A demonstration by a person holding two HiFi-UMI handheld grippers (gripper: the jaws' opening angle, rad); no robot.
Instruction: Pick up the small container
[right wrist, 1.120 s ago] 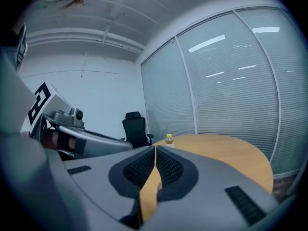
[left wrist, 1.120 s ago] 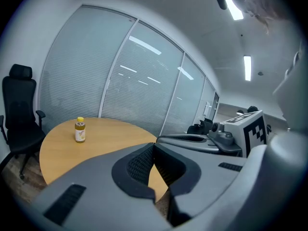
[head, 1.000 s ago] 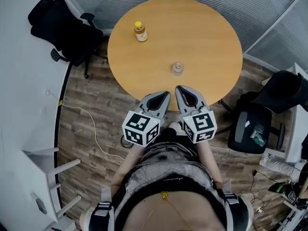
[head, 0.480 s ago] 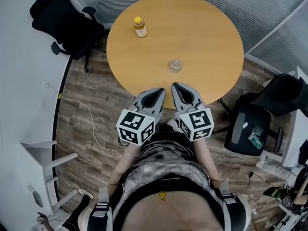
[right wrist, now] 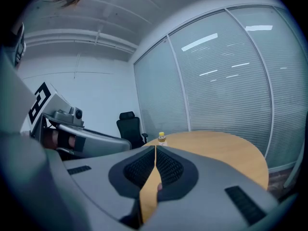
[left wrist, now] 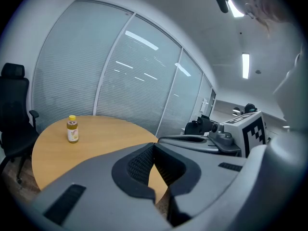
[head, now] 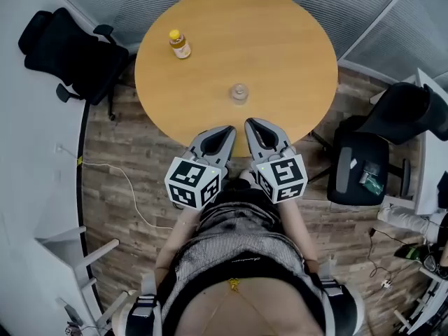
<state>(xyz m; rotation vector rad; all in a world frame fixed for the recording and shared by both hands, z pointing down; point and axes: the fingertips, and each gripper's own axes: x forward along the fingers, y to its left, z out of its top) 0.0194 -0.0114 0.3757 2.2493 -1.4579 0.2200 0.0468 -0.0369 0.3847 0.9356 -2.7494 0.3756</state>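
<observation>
A: Jaw state, quick?

B: Left gripper [head: 229,129]: jaws pressed together, nothing between them. Right gripper [head: 249,122]: same, closed and empty. They sit side by side over the near edge of the round wooden table [head: 294,40].

A: Target?

B: The small container [head: 239,93] is clear and squat and stands upright on the table, in from the near edge. It's untouched. Neither gripper view shows it, and I'd guess their own jaws block it.

A: Which way from the claws?

B: Straight ahead, almost on the line running between the two tips and apart from both. The right tip looks a shade nearer, but it's close to even.

A: Axis?

B: Vertical. It looks round from above, so I'd say any level approach works.

A: Anything in the way?

B: No. The yellow-capped bottle [head: 179,45] is far off to the left, well apart from the container.

A: Next step?

B: My read: spread one pair of jaws first, probably the right, then reach forward.
</observation>
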